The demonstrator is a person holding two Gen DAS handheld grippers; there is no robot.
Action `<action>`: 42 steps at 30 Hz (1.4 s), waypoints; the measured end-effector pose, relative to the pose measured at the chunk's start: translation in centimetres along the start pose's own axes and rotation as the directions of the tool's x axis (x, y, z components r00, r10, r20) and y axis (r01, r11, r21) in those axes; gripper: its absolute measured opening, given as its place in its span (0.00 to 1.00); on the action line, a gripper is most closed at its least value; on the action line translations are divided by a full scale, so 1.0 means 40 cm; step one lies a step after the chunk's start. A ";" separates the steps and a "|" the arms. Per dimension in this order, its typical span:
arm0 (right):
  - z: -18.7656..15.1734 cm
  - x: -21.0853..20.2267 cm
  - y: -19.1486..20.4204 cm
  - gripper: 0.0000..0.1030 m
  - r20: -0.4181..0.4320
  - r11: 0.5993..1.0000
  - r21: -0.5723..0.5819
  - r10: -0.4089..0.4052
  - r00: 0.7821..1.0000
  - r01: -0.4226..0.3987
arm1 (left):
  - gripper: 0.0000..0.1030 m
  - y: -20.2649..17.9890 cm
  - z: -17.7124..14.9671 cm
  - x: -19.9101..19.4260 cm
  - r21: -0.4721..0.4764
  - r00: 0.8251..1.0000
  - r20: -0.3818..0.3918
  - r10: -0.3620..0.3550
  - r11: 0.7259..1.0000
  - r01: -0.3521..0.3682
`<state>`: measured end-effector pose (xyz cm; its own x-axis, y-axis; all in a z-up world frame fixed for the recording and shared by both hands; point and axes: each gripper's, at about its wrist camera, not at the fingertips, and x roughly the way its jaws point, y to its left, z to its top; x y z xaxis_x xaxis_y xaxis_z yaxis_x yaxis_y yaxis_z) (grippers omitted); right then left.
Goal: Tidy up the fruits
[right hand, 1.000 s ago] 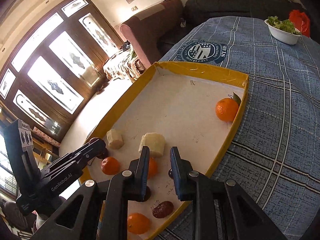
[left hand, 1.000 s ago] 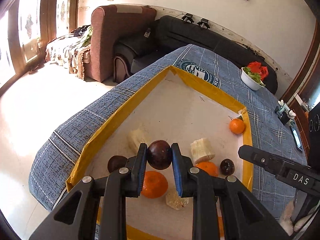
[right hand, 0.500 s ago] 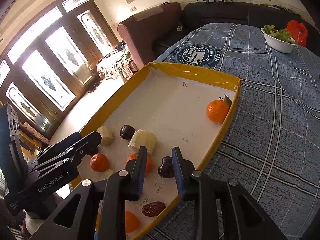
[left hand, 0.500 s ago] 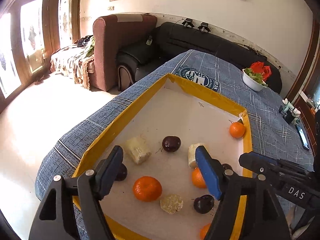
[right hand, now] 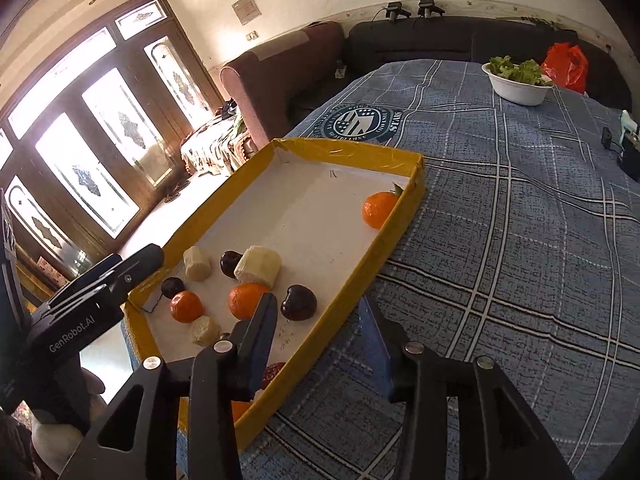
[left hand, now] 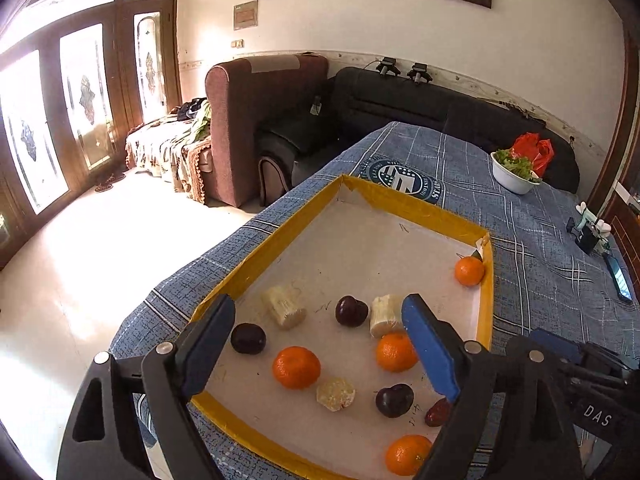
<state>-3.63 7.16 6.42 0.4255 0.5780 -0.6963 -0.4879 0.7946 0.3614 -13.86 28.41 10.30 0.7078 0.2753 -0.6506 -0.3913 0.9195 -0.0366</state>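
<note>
A yellow-rimmed tray (left hand: pixel 416 204) (right hand: pixel 348 152) holds several oranges, three dark plums, pale cut chunks and a red date (left hand: pixel 438 412). My left gripper (left hand: pixel 320 344) hangs above the tray's near end, its jaws opening wide, nothing between the pads. One plum (left hand: pixel 351 311) lies on the white floor beyond its fingertips, beside a pale chunk (left hand: pixel 385 315). My right gripper (right hand: pixel 318 338) hovers over the tray's right rim, jaws opening and empty. A heart-shaped plum (right hand: pixel 299 302) and an orange (right hand: pixel 248 300) lie just ahead of it. A lone orange (right hand: pixel 378 210) sits at the far right corner.
The tray rests on a blue checked tablecloth (right hand: pixel 520 240). A white bowl of greens (left hand: pixel 514 174) and a red bag (left hand: pixel 534 148) stand at the far end. A phone (left hand: pixel 618 278) and a small device (left hand: pixel 588 232) lie at the right edge. Sofas lie beyond.
My left gripper let go of the dark plum, which now lies in the tray, and drew back and up with jaws wide. My right gripper went from shut to open, pulling back.
</note>
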 end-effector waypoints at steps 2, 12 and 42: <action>-0.017 -0.017 -0.004 0.53 0.013 1.000 0.000 -0.014 1.000 0.014 | 0.84 -0.006 0.000 -0.020 0.001 1.000 0.024 0.012 1.000 -0.012; -0.084 -0.090 0.006 0.60 0.064 0.998 -0.034 -0.053 0.997 0.055 | 0.86 -0.061 -0.006 -0.114 0.033 0.994 0.106 0.020 0.999 -0.024; -0.121 -0.086 -0.378 0.95 -0.063 0.862 0.108 -0.491 0.869 0.495 | 0.88 -0.073 -0.031 -0.115 0.026 0.994 0.089 -0.061 0.998 0.059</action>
<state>-1.39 -7.74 0.35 0.5612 0.1003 -0.8216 -0.1280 0.9912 0.0336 -16.68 24.10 12.46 0.7801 0.2421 -0.5769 -0.3331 0.9413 -0.0553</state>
